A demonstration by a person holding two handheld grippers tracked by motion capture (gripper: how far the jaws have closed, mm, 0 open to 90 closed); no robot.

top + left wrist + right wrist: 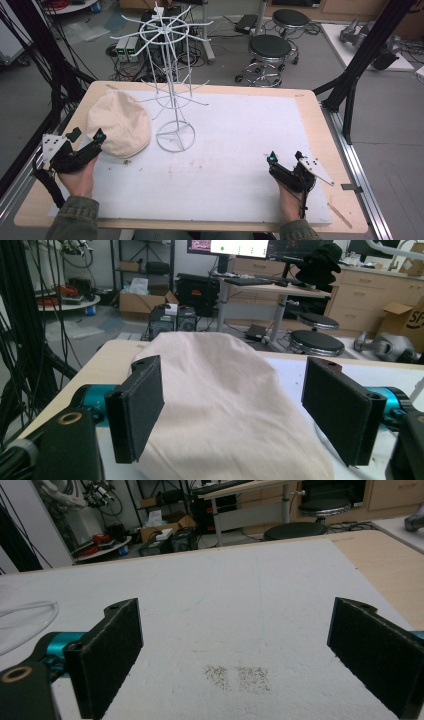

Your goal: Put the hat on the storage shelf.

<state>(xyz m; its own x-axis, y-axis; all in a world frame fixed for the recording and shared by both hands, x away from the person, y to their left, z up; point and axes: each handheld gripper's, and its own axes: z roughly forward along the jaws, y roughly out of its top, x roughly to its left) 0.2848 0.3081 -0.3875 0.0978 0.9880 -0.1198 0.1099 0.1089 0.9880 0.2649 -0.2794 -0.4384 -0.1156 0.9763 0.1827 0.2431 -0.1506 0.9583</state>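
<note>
A cream fabric cap lies on the left part of the white board, beside a white wire display rack with radiating arms. My left gripper is open at the cap's near-left edge. In the left gripper view the cap bulges up between the two spread jaws of the left gripper, and I cannot tell whether the pads touch it. My right gripper rests low over the board's near-right part, open. Nothing lies between the jaws of the right gripper, only bare board with a dark smudge.
The rack's round base ring stands just right of the cap, and its edge shows at the left of the right gripper view. Wooden table border surrounds the board. Stools, cables and black frame struts stand beyond the table.
</note>
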